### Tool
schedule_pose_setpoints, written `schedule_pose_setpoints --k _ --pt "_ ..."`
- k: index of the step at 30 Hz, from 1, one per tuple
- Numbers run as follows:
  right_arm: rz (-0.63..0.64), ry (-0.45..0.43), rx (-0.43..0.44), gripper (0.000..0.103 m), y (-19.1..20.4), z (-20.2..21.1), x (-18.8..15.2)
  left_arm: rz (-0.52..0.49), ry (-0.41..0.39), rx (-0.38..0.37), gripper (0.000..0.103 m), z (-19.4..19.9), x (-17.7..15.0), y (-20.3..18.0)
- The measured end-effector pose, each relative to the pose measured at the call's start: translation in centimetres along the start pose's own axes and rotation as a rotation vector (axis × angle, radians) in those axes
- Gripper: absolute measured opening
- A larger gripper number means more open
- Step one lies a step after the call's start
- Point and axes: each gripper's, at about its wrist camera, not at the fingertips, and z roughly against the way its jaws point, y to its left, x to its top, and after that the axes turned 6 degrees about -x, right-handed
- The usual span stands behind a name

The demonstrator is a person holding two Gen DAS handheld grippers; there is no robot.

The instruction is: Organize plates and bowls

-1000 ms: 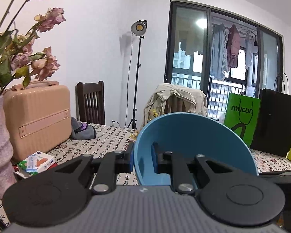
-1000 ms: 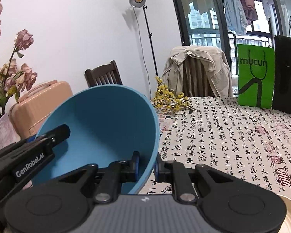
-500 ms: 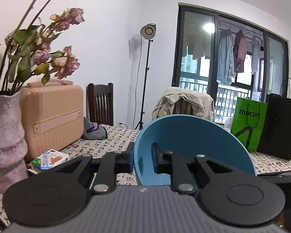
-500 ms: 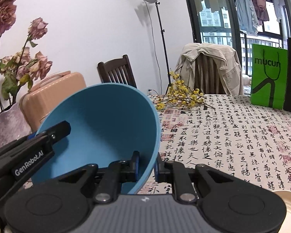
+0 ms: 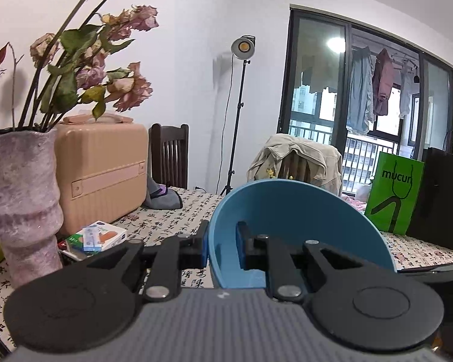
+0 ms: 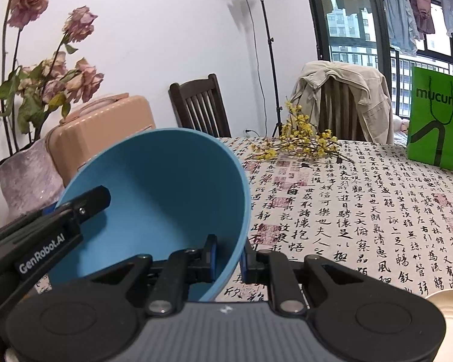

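A blue bowl (image 5: 299, 226) is held in the air between both grippers, above the table. My left gripper (image 5: 222, 247) is shut on the bowl's left rim, one finger outside and one inside. My right gripper (image 6: 228, 256) is shut on the bowl's right rim; the bowl (image 6: 166, 193) opens toward this camera. The left gripper's finger (image 6: 84, 202) shows at the bowl's far rim in the right wrist view. The edge of a cream plate (image 6: 450, 298) lies on the table at the lower right.
A table with a calligraphy-print cloth (image 6: 362, 205) spreads ahead. On it stand a vase of dried roses (image 5: 21, 199), a peach case (image 5: 102, 169), small boxes (image 5: 99, 238), yellow flowers (image 6: 299, 144), a green bag (image 6: 435, 120) and a black bag (image 5: 441, 199). Chairs stand behind.
Both grippers have moved back and to the right with the bowl between them; the vase, the case and the rest of the scene have shifted right in both views. Both grips are unchanged.
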Motion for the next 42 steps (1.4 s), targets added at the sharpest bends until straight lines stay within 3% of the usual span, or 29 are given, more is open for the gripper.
schedule_pose_setpoints --k 29,42 --pt "0.137 0.067 0.028 0.017 3.4 -1.8 -2.5 0.039 0.058 0.041 0.018 1.1 -3.1 3.2" --pt "0.218 0.052 -0.005 0.019 4.6 -1.9 -3.3 0.033 0.086 0.052 0.018 1.3 -4.3 3.6"
